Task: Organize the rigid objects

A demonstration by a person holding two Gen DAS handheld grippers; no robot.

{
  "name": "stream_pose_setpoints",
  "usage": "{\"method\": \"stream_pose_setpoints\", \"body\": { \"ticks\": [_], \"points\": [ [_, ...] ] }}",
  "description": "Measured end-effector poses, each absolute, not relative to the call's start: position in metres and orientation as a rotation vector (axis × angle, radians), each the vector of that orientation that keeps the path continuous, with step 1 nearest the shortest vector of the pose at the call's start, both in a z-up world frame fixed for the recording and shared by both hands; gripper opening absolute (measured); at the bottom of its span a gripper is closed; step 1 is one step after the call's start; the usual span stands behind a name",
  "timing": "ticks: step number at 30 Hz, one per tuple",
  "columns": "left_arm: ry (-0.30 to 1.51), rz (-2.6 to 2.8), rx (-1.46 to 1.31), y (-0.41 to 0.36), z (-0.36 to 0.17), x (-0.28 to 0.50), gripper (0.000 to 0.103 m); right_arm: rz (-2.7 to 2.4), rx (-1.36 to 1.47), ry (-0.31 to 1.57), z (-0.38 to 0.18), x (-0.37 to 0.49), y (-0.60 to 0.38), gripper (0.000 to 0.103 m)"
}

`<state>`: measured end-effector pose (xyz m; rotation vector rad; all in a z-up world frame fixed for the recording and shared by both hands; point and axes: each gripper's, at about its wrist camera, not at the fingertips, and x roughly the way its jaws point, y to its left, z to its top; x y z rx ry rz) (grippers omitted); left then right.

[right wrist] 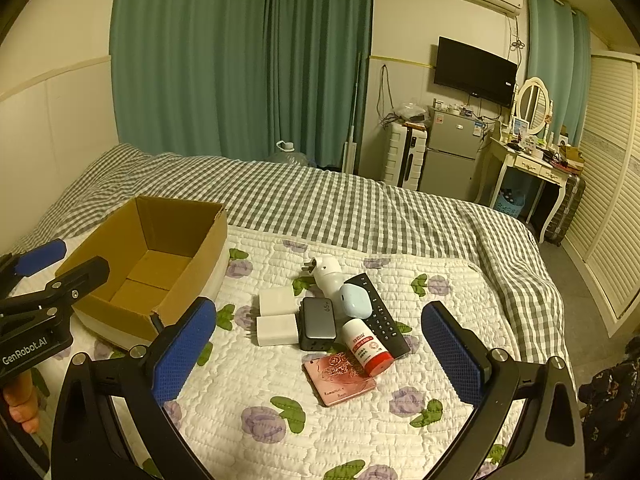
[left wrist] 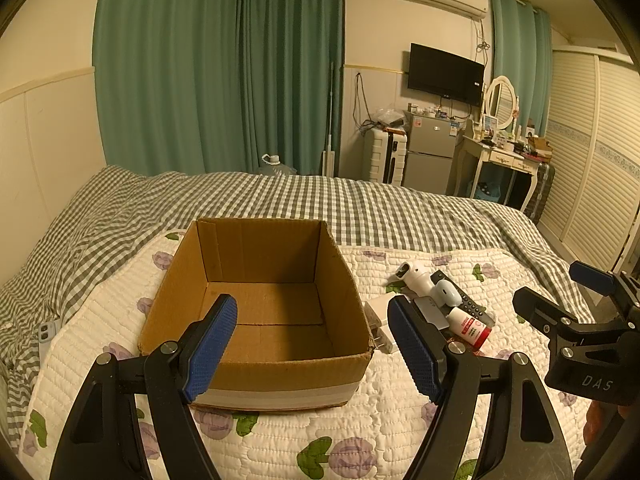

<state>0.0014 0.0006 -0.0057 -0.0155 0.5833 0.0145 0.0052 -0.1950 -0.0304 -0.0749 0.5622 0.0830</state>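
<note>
Empty cardboard box [right wrist: 148,268] waits on the bed; small gadgets [right wrist: 332,320] cluster just right of it, ready for packing. Both tongs [left wrist: 312,344] [right wrist: 316,352] hover spread apart, empty.

Readable marks: "GenRobot.AI" in white on the black body of my left claw [right wrist: 38,264], seen from the right wrist. "DAS" on the body of my right claw [left wrist: 560,292], seen from the left wrist. "65w" on the grey charger [right wrist: 317,323]. Print on the red-capped bottle [right wrist: 366,346] and the pink booklet [right wrist: 340,378] is too small to read.
</note>
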Motion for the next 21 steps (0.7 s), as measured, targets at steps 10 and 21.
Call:
{"method": "stream_pose_setpoints", "body": {
  "ticks": [10,21],
  "points": [
    [0.585,0.011,-0.024,0.0,-0.006,0.0,0.08,0.102,-0.08,0.559,-0.03,0.004,-0.193,0.103],
    [0.585,-0.023,-0.016,-0.042,0.017,0.008,0.08,0.132,-0.168,0.537,0.011,0.019,-0.23,0.103]
  ]
}}
